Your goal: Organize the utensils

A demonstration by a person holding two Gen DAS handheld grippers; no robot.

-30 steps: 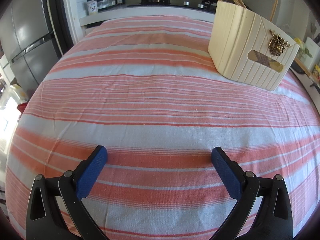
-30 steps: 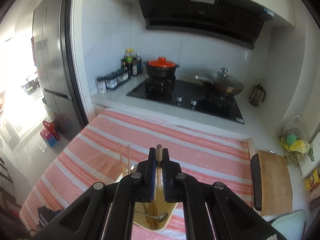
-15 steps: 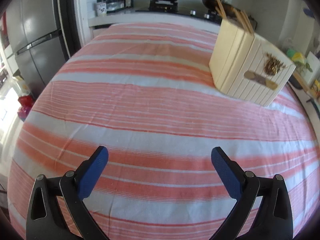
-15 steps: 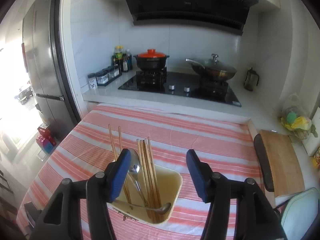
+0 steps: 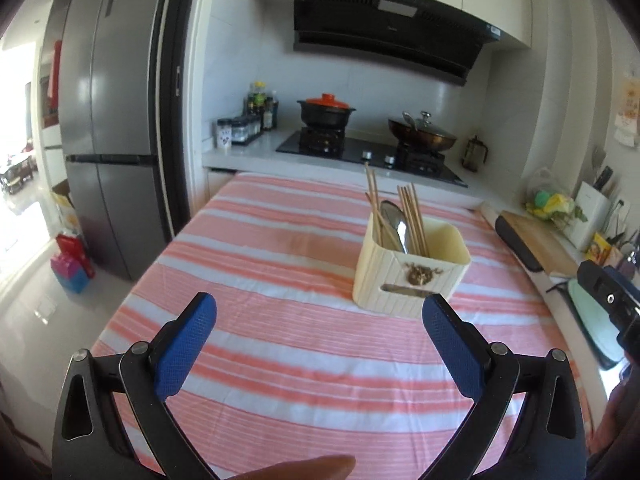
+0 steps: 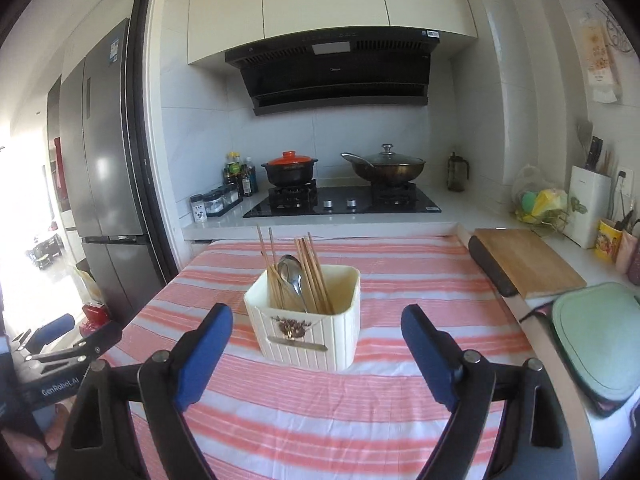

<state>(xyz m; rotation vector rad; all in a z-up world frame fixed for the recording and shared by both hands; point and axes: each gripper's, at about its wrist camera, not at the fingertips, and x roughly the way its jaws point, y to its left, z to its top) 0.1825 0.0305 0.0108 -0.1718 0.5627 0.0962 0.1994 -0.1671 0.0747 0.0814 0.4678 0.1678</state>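
Right claw [image 6: 316, 344] gapes empty before utensil holder [image 6: 306, 322].

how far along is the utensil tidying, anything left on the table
Looks essentially done: the chopsticks and spoon stand in the cream holder. Nothing is in hand; the left gripper and right gripper are both open and empty. No loose utensils show on the striped tablecloth.

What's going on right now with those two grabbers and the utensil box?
Left tool open, empty. Right tool open, empty. Chopsticks and spoon standing in cream holder on striped tablecloth. Nothing in the way.
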